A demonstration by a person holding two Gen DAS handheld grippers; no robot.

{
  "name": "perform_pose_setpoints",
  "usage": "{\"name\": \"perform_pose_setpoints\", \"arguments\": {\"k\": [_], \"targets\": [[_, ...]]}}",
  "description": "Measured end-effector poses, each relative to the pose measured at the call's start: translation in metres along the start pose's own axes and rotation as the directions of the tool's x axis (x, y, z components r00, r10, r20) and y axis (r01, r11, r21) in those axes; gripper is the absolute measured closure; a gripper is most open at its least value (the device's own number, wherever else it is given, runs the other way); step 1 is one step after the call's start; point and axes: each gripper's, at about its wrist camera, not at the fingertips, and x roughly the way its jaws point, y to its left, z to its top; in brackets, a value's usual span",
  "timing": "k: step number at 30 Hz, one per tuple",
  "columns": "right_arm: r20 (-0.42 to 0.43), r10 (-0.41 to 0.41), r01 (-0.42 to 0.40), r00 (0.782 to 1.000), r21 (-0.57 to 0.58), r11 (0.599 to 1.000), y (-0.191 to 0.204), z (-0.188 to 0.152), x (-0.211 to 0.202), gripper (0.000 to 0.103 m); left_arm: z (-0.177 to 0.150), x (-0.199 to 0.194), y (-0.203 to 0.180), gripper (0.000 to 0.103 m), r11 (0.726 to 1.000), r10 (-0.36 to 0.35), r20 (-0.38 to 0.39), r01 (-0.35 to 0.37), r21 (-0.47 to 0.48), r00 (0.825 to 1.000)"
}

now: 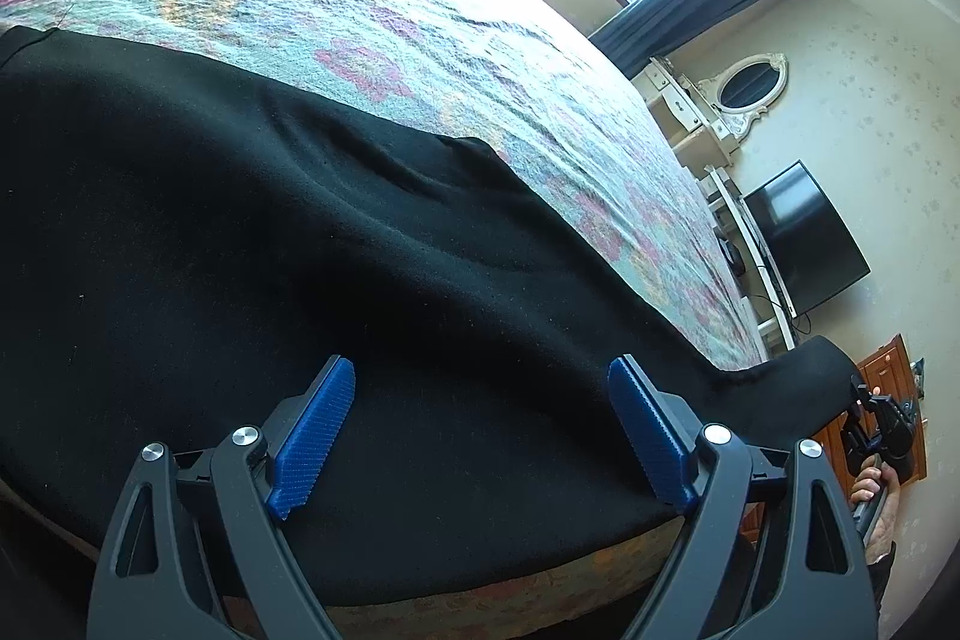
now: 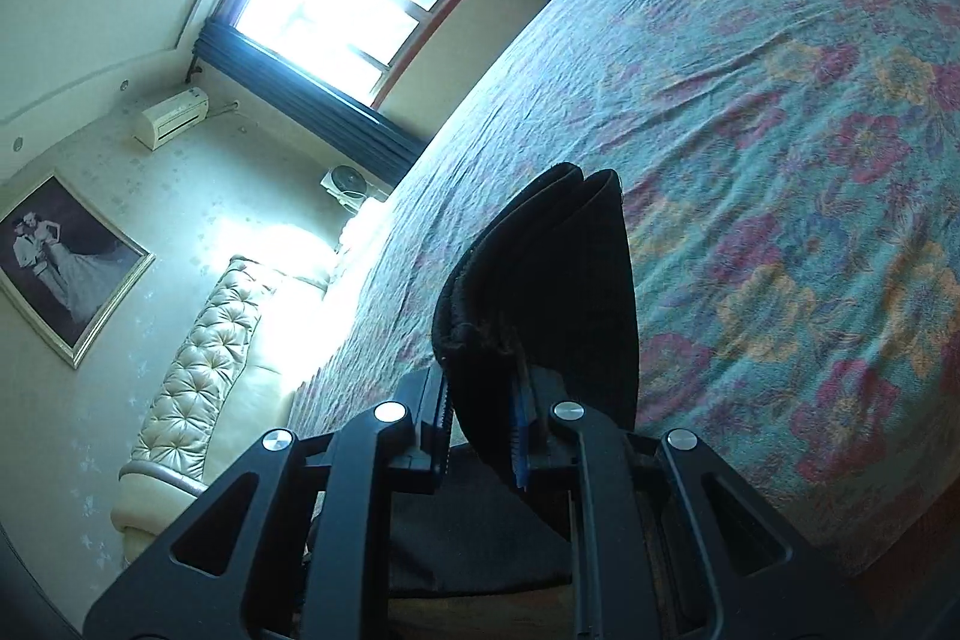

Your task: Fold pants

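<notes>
Left gripper: blue fingers wide apart, nothing between them, hovering low over the black pants. Cloth lies straight ahead of and under the fingers, no contact that I can confirm.

Right gripper: fingers together, clamped on a bunched end of the pants. Stacked layers with a hem edge stick up past the fingertips, lifted off the bed. In the left view that same gripper sits far right, holding the raised end off the bed's edge.

Pants spread along the near edge of the bed on the flowered bedspread, long axis left to right, running from the left gripper out to the held end at right. Near edge hangs slightly over the mattress side.

Judgement: left gripper is nearer the flat body of the cloth and free to pin or pinch it; the right one would carry its end across toward the left.

No readable brands, labels or writing on pants or grippers.
</notes>
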Motion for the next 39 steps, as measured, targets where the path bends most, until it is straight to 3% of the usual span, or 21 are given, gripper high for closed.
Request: {"name": "perform_pose_setpoints", "arguments": {"k": [11, 19, 27, 39], "targets": [[-0.102, 0.111, -0.124, 0.989, -0.129, 0.984, 0.091, -0.04, 0.045, 0.088, 0.001, -0.001, 0.002, 0.018, 0.999, -0.025, 0.0, 0.025, -0.047, 1.0], [-0.213, 0.139, -0.174, 0.967, -0.157, 0.972, 0.122, -0.08, 0.091, 0.088, 0.002, -0.002, 0.006, 0.018, 0.997, -0.039, -0.003, 0.039, -0.059, 0.999], [-0.318, 0.113, -0.181, 0.941, -0.195, 0.964, 0.14, -0.128, 0.138, 0.088, 0.005, -0.014, 0.013, 0.018, 0.991, -0.063, 0.018, 0.065, -0.12, 0.998], [-0.442, 0.046, -0.158, 0.896, -0.22, 0.963, 0.141, -0.199, 0.193, 0.088, 0.003, -0.021, 0.023, 0.018, 0.995, -0.057, 0.021, 0.058, -0.08, 0.998]]}}
